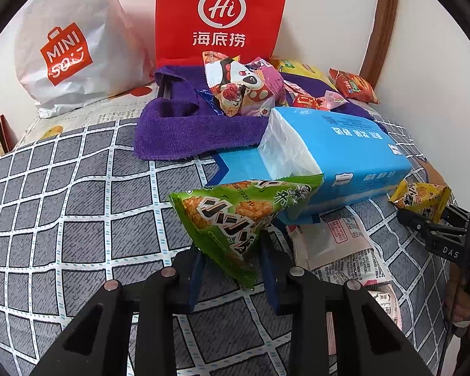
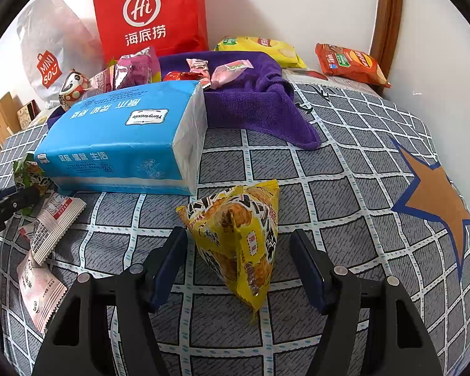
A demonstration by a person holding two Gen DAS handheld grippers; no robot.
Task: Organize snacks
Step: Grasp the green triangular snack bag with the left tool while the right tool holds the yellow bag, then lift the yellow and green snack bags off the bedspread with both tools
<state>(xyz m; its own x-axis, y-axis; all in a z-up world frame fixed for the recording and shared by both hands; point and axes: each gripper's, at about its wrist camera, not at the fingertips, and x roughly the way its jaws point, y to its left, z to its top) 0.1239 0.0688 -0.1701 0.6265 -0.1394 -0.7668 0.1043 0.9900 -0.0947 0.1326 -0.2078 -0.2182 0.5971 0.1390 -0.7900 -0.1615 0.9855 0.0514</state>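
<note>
- Left gripper (image 1: 232,258), bottom centre of left wrist view: fingers clenched on the lower edge of a green triangular snack packet (image 1: 235,216); packet tilted, its upper corner against the blue tissue pack (image 1: 329,156) behind it.
- Right gripper (image 2: 238,260), bottom centre of right wrist view: fingers spread, not pressing; yellow triangular snack packet (image 2: 241,235) upright between them on the grey checked bedcover (image 2: 297,163), gaps visible on both sides.
- Same yellow packet at right edge of left wrist view, with the right gripper's black fingers around it.
- Pink-and-white flat sachets (image 2: 44,250), lower left of right wrist view, lying on the bedcover just beside the tissue pack.
- Purple towel (image 1: 185,131), centre of left wrist view, bunched into a loose nest; in it a panda-print packet (image 1: 241,87), a pink foil packet (image 2: 138,65) and small wrapped sweets (image 2: 232,69).
- Yellow chip bag (image 2: 260,47) and orange chip bag (image 2: 351,62), upper right of right wrist view, flat against the wall beyond the towel.
- Red paper bag (image 1: 219,15), upper centre, upright behind the towel; contents cannot be told.
- White shopping bag (image 1: 75,47), upper left, bulging, mouth not visible; contents cannot be told.
</note>
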